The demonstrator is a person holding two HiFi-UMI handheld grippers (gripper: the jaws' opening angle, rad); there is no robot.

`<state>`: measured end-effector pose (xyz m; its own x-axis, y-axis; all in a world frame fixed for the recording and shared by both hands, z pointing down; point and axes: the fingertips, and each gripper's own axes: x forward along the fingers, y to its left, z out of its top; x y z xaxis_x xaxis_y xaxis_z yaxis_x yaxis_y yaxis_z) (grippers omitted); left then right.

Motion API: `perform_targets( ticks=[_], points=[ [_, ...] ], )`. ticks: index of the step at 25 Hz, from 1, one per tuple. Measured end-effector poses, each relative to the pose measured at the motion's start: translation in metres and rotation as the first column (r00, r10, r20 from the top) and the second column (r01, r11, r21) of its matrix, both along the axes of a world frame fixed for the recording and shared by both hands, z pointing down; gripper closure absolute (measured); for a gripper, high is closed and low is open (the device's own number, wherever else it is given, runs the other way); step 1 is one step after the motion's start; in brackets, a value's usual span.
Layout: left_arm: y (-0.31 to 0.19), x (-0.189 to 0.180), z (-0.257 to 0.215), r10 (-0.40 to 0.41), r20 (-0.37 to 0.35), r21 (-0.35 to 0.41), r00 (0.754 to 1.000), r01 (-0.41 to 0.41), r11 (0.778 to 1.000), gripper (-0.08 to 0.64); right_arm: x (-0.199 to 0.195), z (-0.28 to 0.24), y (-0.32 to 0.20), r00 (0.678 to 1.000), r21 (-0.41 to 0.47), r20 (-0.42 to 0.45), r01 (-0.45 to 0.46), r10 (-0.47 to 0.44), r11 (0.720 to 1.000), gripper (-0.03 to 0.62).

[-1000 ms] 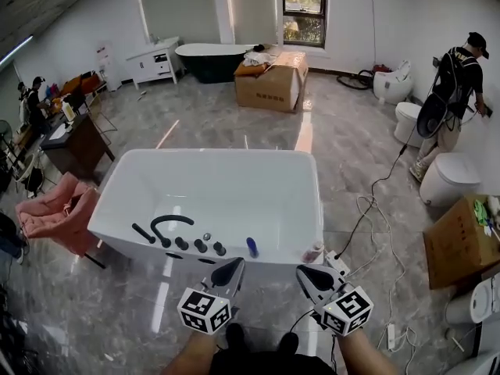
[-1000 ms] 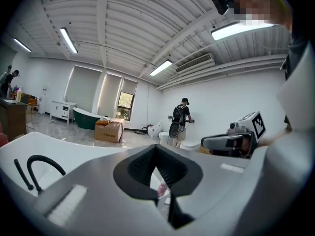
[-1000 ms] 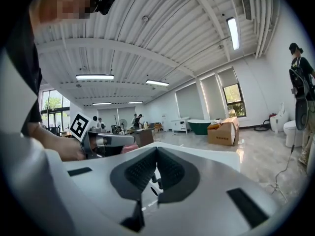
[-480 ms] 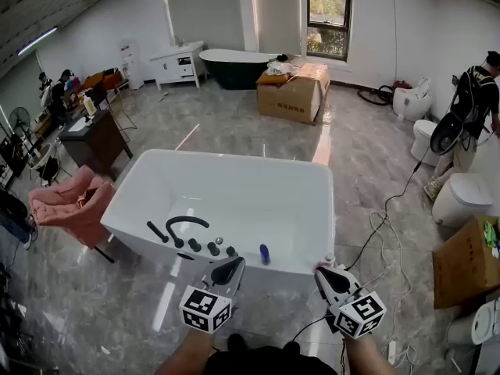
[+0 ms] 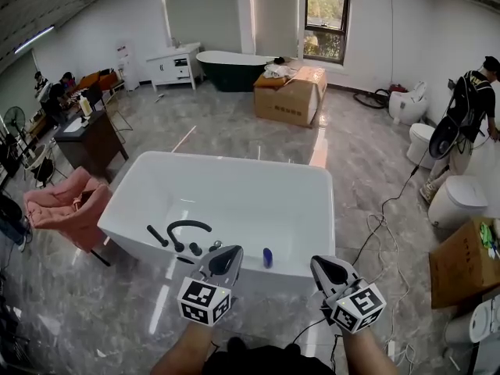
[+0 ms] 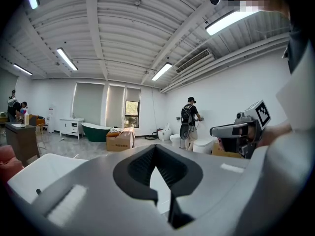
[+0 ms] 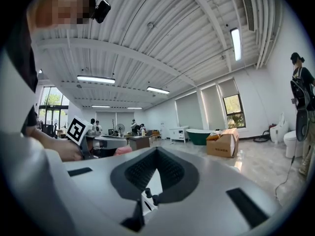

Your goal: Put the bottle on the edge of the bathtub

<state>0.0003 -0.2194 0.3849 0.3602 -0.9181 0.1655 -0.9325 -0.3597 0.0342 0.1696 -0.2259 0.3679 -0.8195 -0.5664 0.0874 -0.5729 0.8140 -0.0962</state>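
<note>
A small blue bottle (image 5: 267, 257) stands upright on the near rim of the white bathtub (image 5: 312, 209), right of the black faucet and knobs (image 5: 187, 233). My left gripper (image 5: 224, 259) is held just in front of that rim, left of the bottle, shut and empty. My right gripper (image 5: 326, 269) is at the tub's near right corner, also shut with nothing in it. In the left gripper view the right gripper (image 6: 241, 132) shows at the side. Black knobs (image 7: 149, 194) show through the right gripper's jaw notch.
Cables (image 5: 383, 217) trail over the marble floor right of the tub. A pink armchair (image 5: 58, 209) stands at its left, a desk (image 5: 86, 139) behind. Farther off are a cardboard box (image 5: 291, 94), a dark tub (image 5: 234, 65), toilets (image 5: 457, 198) and a person (image 5: 469, 108).
The head view has shifted and the tub sits a little nearer. Both grippers stay low and shut. A small pale bottle at the tub's right corner is now hidden behind the right gripper.
</note>
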Motion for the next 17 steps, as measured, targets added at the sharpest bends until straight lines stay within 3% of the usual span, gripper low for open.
perform_targets(
  ticks=[17],
  points=[
    [0.012,-0.005,0.010,-0.001,-0.010,-0.029,1.000,0.001,1.000,0.552,-0.007,0.006,0.010,1.000,-0.029,-0.006,-0.006,0.006,1.000,0.581]
  ],
)
